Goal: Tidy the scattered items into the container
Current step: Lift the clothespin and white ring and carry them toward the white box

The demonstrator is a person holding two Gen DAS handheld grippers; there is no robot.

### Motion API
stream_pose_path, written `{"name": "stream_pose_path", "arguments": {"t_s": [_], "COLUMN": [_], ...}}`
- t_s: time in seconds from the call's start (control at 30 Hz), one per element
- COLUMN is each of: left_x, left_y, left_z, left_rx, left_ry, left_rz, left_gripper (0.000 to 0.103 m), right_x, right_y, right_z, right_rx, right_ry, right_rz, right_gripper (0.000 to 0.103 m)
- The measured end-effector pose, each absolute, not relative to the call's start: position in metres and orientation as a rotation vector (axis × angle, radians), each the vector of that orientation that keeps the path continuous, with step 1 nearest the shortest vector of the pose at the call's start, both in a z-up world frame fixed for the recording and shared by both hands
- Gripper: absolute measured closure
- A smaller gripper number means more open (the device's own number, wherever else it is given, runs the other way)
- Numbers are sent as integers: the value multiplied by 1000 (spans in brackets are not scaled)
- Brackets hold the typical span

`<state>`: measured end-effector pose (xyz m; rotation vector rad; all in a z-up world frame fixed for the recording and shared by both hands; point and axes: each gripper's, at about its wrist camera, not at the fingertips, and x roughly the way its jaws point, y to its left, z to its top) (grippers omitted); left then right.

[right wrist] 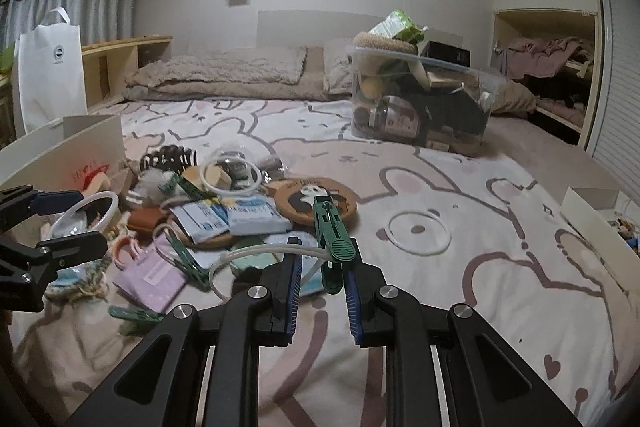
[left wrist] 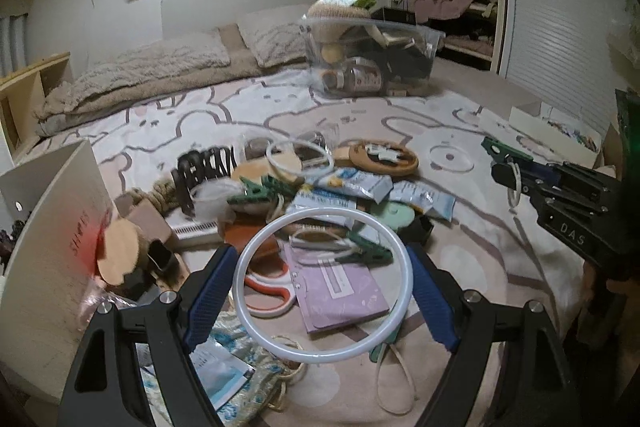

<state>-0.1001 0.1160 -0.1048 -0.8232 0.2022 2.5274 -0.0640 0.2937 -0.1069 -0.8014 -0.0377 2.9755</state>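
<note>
So the left gripper (left wrist: pixel 322 287) has its blue-padded fingers (left wrist: pixel 210 297) spread wide and clamped on the outside of a big white plastic ring (left wrist: pixel 256 331), held up above the mess on the bed. The right gripper (right wrist: pixel 322 287) has its fingers nearly pressed together, pinching a dark green plastic clothespin (right wrist: pixel 330 227) that sticks out toward 12 o'clock, with a thin white loop (right wrist: pixel 256 253) hanging off it toward 9.

The clear plastic storage container (right wrist: pixel 486 95) sits on the cartoon-bear bedspread (right wrist: pixel 500 247) at about 1 o'clock from the right gripper, well apart from both grippers, and it's already stuffed, with a green packet (right wrist: pixel 400 27) poking over the rim.

The rest of the clutter is piled at 10 to 11 o'clock in the right wrist view: a black hair claw clip (right wrist: pixel 170 157), blue-and-white sachets (right wrist: pixel 256 217), a round wooden coaster with a panda on it (right wrist: pixel 308 205), a lilac booklet (right wrist: pixel 156 277), more green clothespins (right wrist: pixel 188 261). Orange-handled scissors (left wrist: pixel 268 291) show through the ring in the left view. A thin white ring (right wrist: pixel 418 233) lies alone at 1 o'clock.
</note>
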Motion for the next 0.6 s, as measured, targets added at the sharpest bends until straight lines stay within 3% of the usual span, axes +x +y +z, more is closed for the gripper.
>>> {"name": "stream_pose_path", "arguments": {"t_s": [0.6], "left_x": [-87], "left_y": [85], "left_z": [-63], "left_rx": [-701], "left_ry": [152], "left_rz": [2653], "left_gripper": [19], "right_x": [-66], "right_y": [261], "right_z": [-72], "right_rx": [-722], "right_ry": [5], "right_rz": [3043], "right_gripper": [82]}}
